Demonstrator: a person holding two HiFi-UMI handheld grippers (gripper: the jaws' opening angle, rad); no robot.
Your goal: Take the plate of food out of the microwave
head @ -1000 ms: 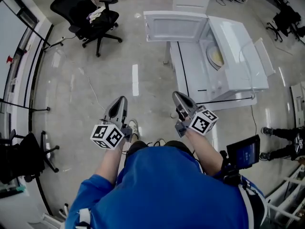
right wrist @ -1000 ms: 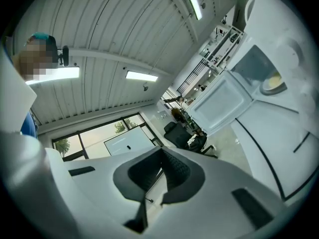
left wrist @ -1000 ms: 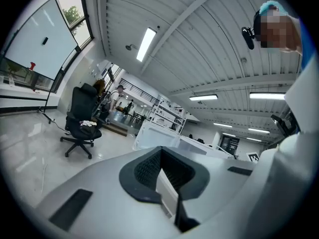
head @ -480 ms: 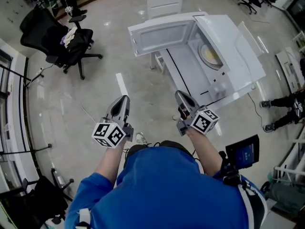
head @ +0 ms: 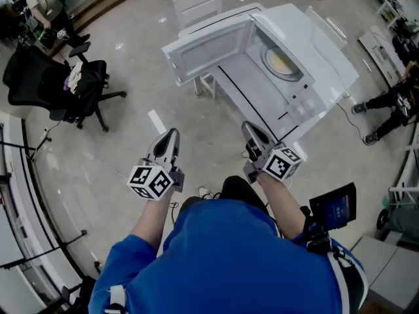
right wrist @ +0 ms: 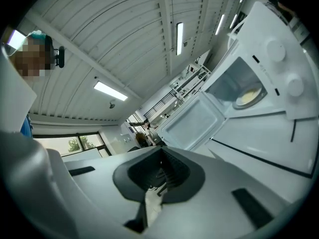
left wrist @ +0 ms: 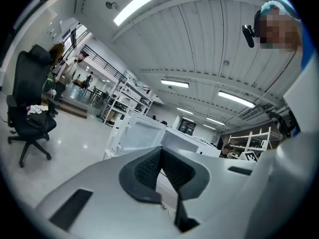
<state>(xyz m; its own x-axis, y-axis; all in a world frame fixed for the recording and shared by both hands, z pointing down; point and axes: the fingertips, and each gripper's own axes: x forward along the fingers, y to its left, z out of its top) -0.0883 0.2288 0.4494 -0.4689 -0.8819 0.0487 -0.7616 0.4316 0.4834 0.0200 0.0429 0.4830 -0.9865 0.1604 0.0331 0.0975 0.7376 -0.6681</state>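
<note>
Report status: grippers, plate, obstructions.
Left gripper shut, empty; right gripper shut, empty; both short of the microwave. Plate of food inside, door open. Nothing visible blocking the opening.

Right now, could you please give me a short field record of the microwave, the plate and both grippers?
microwave: white, on a white table
door: swung open
plate of food: inside the microwave, untouched
left gripper: jaws together, empty, over the floor
right gripper: jaws together, empty, short of the microwave
also there: black office chair at the left
</note>
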